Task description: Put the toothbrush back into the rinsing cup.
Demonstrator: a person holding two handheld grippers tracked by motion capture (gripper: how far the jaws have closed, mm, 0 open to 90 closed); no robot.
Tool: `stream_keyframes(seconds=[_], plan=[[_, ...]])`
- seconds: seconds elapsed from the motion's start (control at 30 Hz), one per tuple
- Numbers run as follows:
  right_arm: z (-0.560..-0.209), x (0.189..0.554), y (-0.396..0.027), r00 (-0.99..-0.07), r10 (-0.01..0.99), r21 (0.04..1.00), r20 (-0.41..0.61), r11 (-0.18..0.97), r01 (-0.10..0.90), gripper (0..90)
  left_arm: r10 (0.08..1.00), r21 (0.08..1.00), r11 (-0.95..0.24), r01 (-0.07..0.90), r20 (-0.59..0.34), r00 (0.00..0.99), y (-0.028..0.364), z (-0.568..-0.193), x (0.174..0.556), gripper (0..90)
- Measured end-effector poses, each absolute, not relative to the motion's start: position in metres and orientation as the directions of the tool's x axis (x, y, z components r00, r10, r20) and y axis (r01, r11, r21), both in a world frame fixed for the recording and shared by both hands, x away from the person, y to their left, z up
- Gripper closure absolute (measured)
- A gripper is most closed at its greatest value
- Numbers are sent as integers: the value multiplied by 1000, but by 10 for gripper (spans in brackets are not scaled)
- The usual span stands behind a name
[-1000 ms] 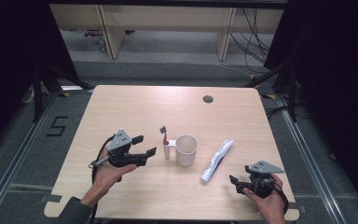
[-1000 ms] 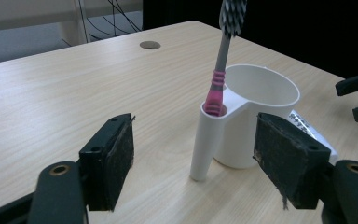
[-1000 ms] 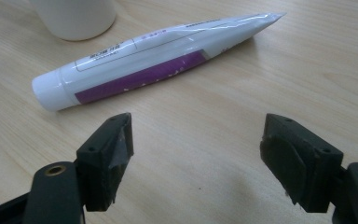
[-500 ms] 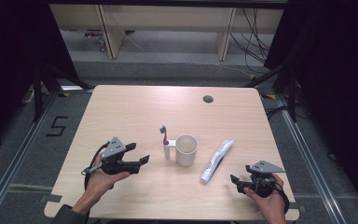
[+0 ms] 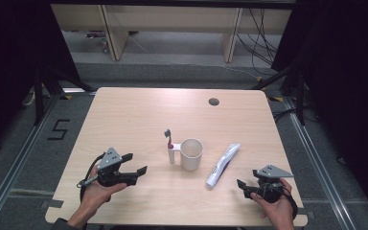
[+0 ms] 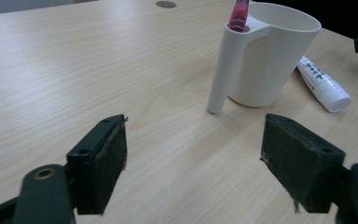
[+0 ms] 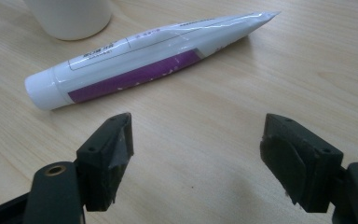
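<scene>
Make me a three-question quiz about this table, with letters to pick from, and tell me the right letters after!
1. Where is the toothbrush?
A. Standing in the holder on the cup's side
B. Lying flat on the table
C. Held in a gripper

2. What colour is the stripe on the toothpaste tube?
A. Green
B. Purple
C. Orange

3. How are the left gripper jaws?
A. Shut on the cup
B. Shut on the toothbrush
C. Open with nothing between them

Answers:
1 A: its pink handle sticks up out of the hollow handle of the cup.
2 B: a purple band runs along the white tube in the right gripper view.
3 C: bare table shows between the two black pads; the jaws have just been opening.
</scene>
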State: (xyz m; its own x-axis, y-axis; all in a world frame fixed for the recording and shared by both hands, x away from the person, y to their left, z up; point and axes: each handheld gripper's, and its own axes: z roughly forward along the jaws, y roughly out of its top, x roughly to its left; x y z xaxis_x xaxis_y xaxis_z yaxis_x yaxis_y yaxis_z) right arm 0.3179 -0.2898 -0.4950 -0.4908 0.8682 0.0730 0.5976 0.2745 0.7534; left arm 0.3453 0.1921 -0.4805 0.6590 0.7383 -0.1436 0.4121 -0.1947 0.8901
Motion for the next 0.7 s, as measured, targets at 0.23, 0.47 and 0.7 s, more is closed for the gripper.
stream_keyframes(seconds=[0.23, 0.47, 0.7], plan=[[-495, 318, -291, -499, 865, 758, 59, 286, 586, 263, 744, 881, -184, 435, -164, 647, 197, -488, 337, 150], [-495, 319, -293, -504, 863, 763, 36, 301, 571, 263, 733, 869, -210, 449, -165, 660, 198, -497, 328, 150], [-494, 317, -292, -487, 872, 757, 48, 286, 587, 263, 733, 858, -247, 451, -139, 666, 200, -501, 315, 151]])
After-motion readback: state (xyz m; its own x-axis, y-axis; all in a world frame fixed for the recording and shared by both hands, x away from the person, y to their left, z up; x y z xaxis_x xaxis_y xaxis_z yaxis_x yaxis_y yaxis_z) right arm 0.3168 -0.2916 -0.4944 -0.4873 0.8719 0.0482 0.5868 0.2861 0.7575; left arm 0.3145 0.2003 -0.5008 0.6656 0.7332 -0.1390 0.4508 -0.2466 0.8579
